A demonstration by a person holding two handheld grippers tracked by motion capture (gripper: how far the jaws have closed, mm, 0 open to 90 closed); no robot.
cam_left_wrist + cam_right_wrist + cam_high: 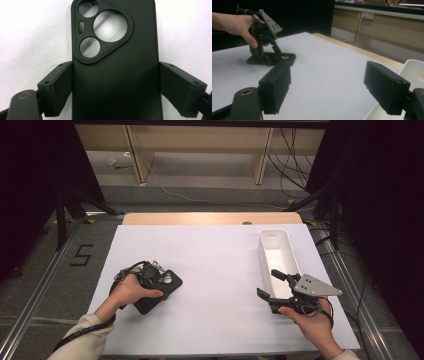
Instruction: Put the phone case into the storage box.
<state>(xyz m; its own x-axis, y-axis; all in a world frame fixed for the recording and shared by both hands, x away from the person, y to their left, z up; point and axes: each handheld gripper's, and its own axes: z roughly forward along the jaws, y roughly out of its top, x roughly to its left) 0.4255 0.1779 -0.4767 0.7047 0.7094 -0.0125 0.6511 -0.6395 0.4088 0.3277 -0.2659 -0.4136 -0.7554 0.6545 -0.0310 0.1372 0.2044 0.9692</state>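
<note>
A black phone case (pixel 150 304) with round camera cut-outs lies flat on the white table (pixel 215 255) at the near left. My left gripper (pixel 152 280) stands over it, pointing down, held by a hand. In the left gripper view the two jaws press against the long edges of the case (pixel 115 95), one on each side. From the right gripper view the case (pixel 287 57) rests on the table under the left gripper (pixel 268 53). My right gripper (pixel 267 282) is held at the near right, open, with nothing between its jaws (pixel 328 67).
A long white bin (pixel 265 255) stands at the right of the table, its near end just beside the right gripper; its rim (pixel 412 67) shows by the right jaw. Wooden furniture legs and cables lie beyond the table's far edge.
</note>
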